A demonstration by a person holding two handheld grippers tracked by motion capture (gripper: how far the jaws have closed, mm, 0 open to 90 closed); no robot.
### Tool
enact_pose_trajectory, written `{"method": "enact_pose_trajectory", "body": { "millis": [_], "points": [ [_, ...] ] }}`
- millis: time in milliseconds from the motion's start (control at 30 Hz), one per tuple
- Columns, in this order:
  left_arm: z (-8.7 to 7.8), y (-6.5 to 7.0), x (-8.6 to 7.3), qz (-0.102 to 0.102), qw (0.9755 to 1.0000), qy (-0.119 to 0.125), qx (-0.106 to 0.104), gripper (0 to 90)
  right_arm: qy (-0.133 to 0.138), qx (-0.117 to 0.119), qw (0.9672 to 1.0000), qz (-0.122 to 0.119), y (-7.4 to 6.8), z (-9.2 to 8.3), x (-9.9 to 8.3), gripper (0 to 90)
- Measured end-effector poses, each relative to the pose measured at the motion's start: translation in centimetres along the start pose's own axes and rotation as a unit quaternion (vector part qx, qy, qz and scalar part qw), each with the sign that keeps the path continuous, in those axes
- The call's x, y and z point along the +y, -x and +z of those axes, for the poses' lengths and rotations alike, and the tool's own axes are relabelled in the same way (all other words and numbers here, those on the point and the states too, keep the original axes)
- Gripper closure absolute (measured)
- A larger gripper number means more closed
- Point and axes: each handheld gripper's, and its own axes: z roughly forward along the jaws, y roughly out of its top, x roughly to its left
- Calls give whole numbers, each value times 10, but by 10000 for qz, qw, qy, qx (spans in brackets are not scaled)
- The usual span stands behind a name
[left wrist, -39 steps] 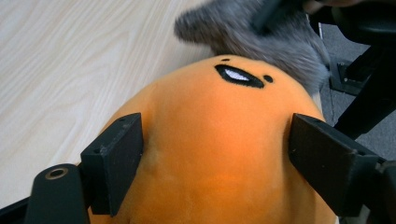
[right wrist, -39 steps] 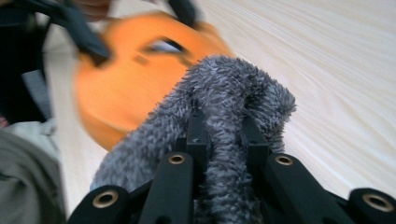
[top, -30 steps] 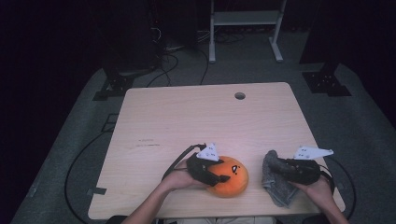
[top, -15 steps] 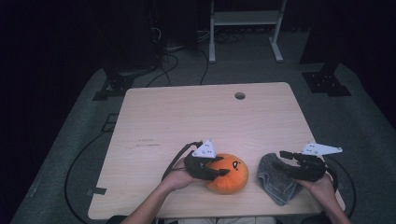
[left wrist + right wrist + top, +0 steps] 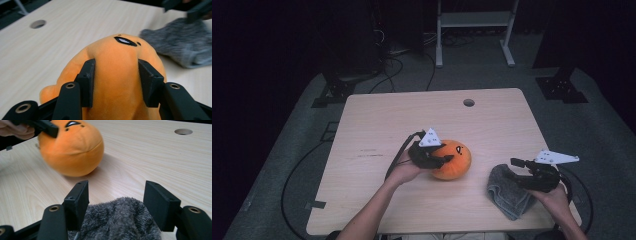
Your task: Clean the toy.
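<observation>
Plush toy (image 5: 452, 161) on the table (image 5: 377, 120), near its front edge, cloth (image 5: 507, 192) right of the plush toy and nearer the front, cable hole (image 5: 469, 102) behind the plush toy, near the far edge.

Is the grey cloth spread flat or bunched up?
Bunched up: the grey cloth lies in rumpled folds on the table, between the right gripper's open jaws.

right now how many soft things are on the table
2. The orange plush toy sits near the table's middle front, clamped in the left gripper. The grey fuzzy cloth lies at the front right corner, between the right gripper's open jaws.
</observation>
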Motion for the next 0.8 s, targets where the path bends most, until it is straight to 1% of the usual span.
{"method": "enact_pose_trajectory", "body": {
  "millis": [33, 67, 100, 133, 167, 200, 233, 333, 400, 433, 467, 500, 567, 667, 700, 733, 800],
  "points": [
    [4, -6, -2, -11, 9998, -73, 199, 526, -40, -3, 10000, -11, -1, 2, 0, 355],
    [4, -6, -2, -11, 9998, -73, 199, 524, -55, 1, 10000, -17, -1, 2, 0, 354],
    [7, -14, -4, -112, 9992, -96, 377, 521, -69, 7, 10000, -29, -1, 3, 0, 353],
    [7, -14, -4, -112, 9992, -96, 377, 518, -74, 4, 10000, -43, -1, 3, 0, 350],
    [9, -18, -6, -165, 9989, -105, 430, 517, -67, -2, 10000, -47, -1, 3, 0, 350],
    [11, -23, -9, -345, 9983, -5, 477, 515, -59, 1, 10000, -36, -1, 3, 0, 350],
    [11, -24, -9, -372, 9980, 29, 502, 511, -59, -2, 10000, -30, -1, 3, 0, 345],
    [12, -23, -9, -355, 9980, 44, 526, 468, -61, -18, 10000, 25, 1, 3, 0, 330],
    [12, -23, -9, -364, 9980, 44, 515, 403, -68, -13, 10000, 26, 2, 3, 0, 328],
    [10, -22, -8, -392, 9982, 30, 446, 363, -69, -24, 10000, 28, 2, 4, 0, 327],
    [10, -22, -8, -392, 9982, 30, 446, 341, -69, -24, 10000, 28, 2, 4, 0, 327],
    [5, -22, -8, -420, 9983, 84, 392, 324, -76, -25, 10000, 31, 2, 5, 0, 325],
    [1, -21, -7, -485, 9982, 152, 330, 274, -100, -26, 9999, 26, 2, 6, 0, 334],
    [-2, -19, -7, -453, 9984, 98, 310, 215, -108, 9, 9999, 30, 1, 6, 0, 337],
    [-3, -19, -8, -430, 9984, 58, 350, 215, -94, 15, 10000, 8, 1, 7, 0, 337],
    [-5, -19, -9, -431, 9985, 39, 342, 206, -91, 9, 10000, 2, 0, 7, 0, 335],
    [-8, -20, -10, -455, 9983, 50, 360, 179, -78, 5, 10000, 10, -1, 7, 1, 331]
  ]
}}
